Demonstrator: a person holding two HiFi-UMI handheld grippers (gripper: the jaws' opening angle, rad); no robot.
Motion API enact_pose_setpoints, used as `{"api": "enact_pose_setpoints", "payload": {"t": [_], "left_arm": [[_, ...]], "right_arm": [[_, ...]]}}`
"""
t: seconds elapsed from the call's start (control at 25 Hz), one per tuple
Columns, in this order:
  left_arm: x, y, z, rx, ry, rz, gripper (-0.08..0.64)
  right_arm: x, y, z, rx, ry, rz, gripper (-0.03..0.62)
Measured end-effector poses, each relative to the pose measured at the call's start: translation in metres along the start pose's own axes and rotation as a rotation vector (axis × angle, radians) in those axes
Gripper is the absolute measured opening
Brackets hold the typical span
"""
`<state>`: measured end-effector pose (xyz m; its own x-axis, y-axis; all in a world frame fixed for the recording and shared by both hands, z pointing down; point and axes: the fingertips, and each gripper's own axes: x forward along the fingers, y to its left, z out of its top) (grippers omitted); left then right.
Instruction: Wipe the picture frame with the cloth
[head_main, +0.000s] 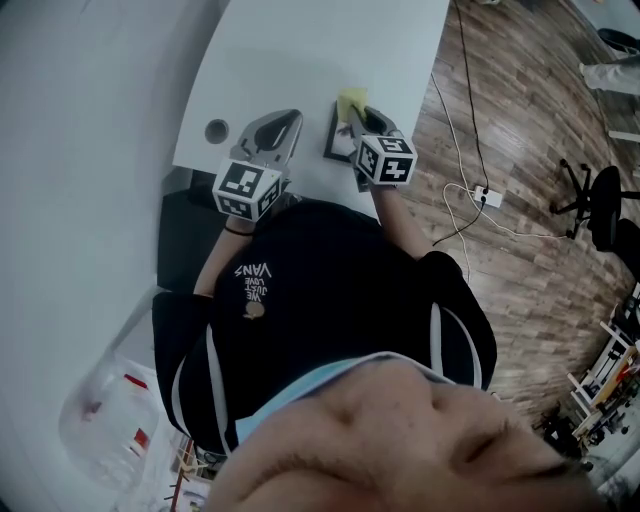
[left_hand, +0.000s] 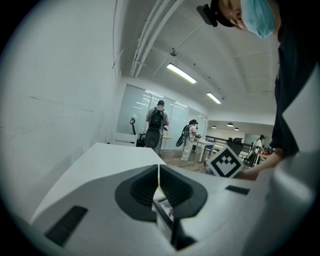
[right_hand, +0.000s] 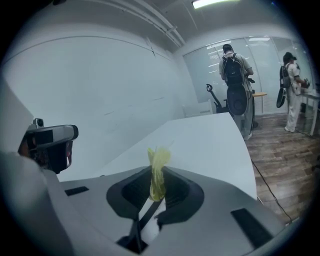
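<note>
The right gripper (right_hand: 157, 186) is clenched on a bunched yellow cloth (right_hand: 159, 159), which sticks up past its jaw tips. The picture frame (head_main: 341, 133) lies flat on the white table (head_main: 300, 50), just to this gripper's left and partly beneath it, touching or nearly touching the cloth's near edge. Its long axis appears to run away from the person, roughly in line with the jaws. The left gripper (left_hand: 158, 172) sits further left, its jaws pressed together and apparently empty, apart from the frame. Of the 2 grippers, the right is nearer, so a wipe likely means sweeping the cloth slightly left along the frame.
</note>
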<state>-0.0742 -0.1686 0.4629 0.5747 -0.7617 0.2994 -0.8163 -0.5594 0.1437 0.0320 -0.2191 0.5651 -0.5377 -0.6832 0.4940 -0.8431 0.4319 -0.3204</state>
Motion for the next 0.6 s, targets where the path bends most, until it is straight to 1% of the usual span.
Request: {"api": "enact_pose_setpoints", "payload": {"t": [0.2,0.6], "left_arm": [[0.003,-0.001,-0.004,-0.006,0.007,-0.008,0.018],[0.000,-0.004,-0.010,-0.010,0.020,-0.016,0.018]], "right_arm": [[0.009,-0.005,-0.010,0.003,0.032,-0.008,0.046],[0.026,-0.011,-0.045,0.036,0.112,-0.033,0.046]]}}
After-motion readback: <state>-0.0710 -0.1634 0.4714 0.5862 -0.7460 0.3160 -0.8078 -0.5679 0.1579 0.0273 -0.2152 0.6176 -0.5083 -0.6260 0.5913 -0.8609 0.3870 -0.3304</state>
